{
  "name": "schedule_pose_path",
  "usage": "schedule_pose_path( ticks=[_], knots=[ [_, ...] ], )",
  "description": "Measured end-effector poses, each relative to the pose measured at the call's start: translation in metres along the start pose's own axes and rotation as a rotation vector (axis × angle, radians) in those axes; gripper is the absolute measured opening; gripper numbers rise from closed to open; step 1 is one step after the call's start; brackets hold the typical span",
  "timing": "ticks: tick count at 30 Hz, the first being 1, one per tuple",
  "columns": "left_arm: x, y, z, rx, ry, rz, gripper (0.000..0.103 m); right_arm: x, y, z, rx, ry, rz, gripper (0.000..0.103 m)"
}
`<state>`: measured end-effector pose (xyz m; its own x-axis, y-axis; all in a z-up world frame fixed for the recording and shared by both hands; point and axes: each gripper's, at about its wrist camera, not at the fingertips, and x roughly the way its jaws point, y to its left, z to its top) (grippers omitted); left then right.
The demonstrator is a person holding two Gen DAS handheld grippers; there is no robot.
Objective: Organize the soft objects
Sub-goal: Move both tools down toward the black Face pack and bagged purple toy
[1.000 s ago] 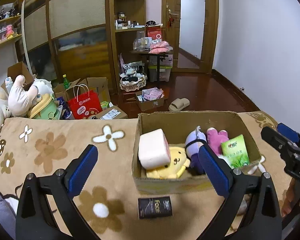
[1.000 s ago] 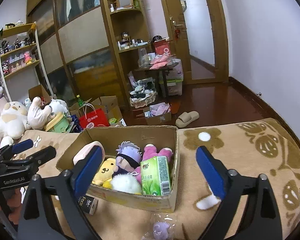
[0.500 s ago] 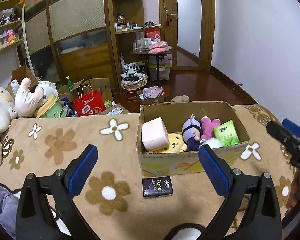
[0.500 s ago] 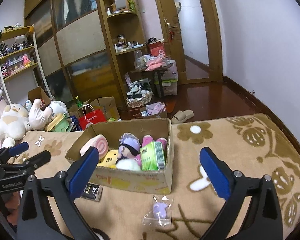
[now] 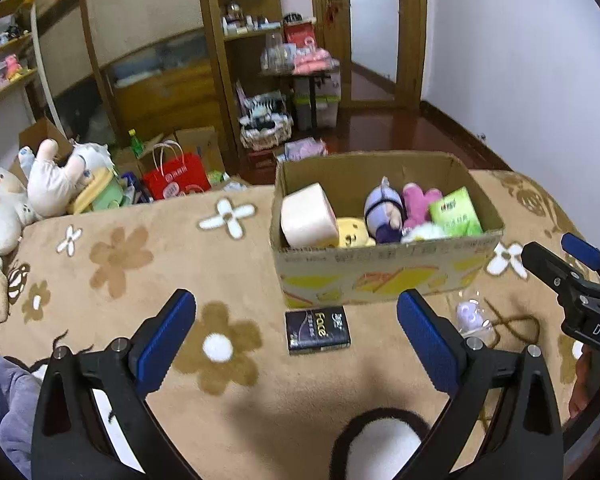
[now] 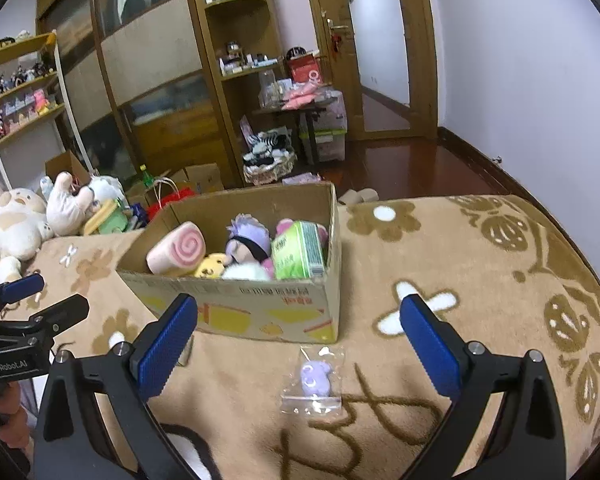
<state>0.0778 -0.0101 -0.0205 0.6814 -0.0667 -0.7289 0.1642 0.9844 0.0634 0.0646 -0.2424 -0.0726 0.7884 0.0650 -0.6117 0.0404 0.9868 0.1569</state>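
While both grippers hover w/ jaws spread wide, nothing held: left gripper [image 5: 296, 334] above black pack [image 5: 318, 330], right gripper [image 6: 298, 338] above bagged purple toy [image 6: 315, 378]. Both items on blanket [image 6: 480, 260], just beside cardboard box [image 6: 260, 312] front wall. Box holds plushies, green tissue pack [image 6: 298, 250].

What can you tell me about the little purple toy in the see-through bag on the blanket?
The small purple toy in its clear plastic bag looks soft and rounded, a pale lilac, with a lighter curved mark on it. The crinkly bag is sealed around it and lies flat on the tan flowered blanket, just in front of the brown cardboard box, apart from it. It sits between the fingers of the open right gripper, which does not touch it.
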Motion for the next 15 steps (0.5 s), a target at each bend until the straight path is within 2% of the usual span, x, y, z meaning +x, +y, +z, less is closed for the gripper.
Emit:
schedule_pose_path(
  ticks=[15],
  knots=[
    [0.057,-0.001,0.002,-0.033,0.134,-0.023,0.1,0.042,-0.006,-0.016,-0.002,0.091,-0.051,0.103]
  ],
)
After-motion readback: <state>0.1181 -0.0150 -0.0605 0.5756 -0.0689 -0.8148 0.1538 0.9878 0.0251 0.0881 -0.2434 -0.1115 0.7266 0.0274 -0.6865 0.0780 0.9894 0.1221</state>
